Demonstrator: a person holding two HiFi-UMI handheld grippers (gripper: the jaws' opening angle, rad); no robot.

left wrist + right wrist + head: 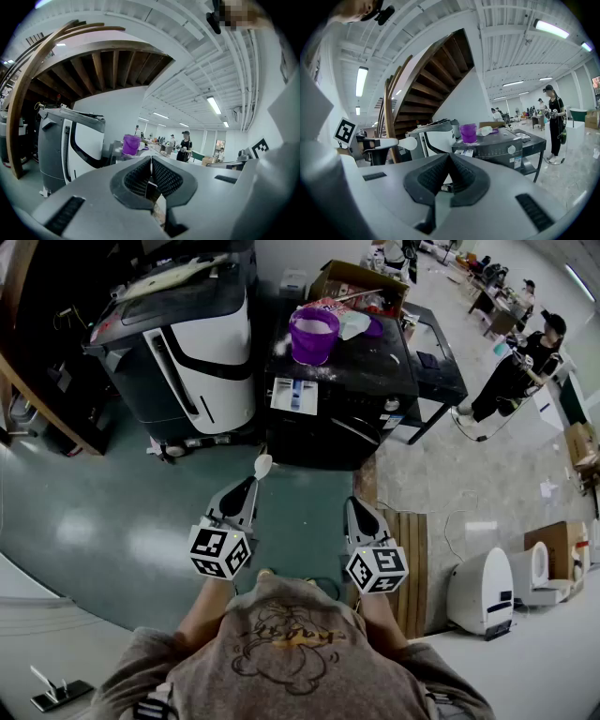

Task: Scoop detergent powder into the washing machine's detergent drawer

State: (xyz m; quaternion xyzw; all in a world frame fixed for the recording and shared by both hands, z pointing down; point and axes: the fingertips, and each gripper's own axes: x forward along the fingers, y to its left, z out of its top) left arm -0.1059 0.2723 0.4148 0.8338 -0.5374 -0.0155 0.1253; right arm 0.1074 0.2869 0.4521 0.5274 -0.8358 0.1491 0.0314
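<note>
My left gripper (251, 486) is shut on the handle of a white spoon (263, 465), whose bowl points toward the black washing machine (370, 381). The right gripper view also catches the spoon (409, 143) from the side. The machine's detergent drawer (293, 394) stands pulled out at its front left corner. A purple detergent bucket (314, 334) sits on the machine's top, far ahead of both grippers. My right gripper (357, 509) is shut with nothing in it, level with the left one and well short of the machine. Shut jaws fill the left gripper (151, 161) and right gripper (449, 157) views.
A grey and white machine (183, 352) stands left of the washer. A cardboard box (358, 282) lies behind it and a low black table (437, 357) to its right. A person (514, 371) stands at far right. Wooden slats (405, 554) and a white appliance (483, 592) lie at right.
</note>
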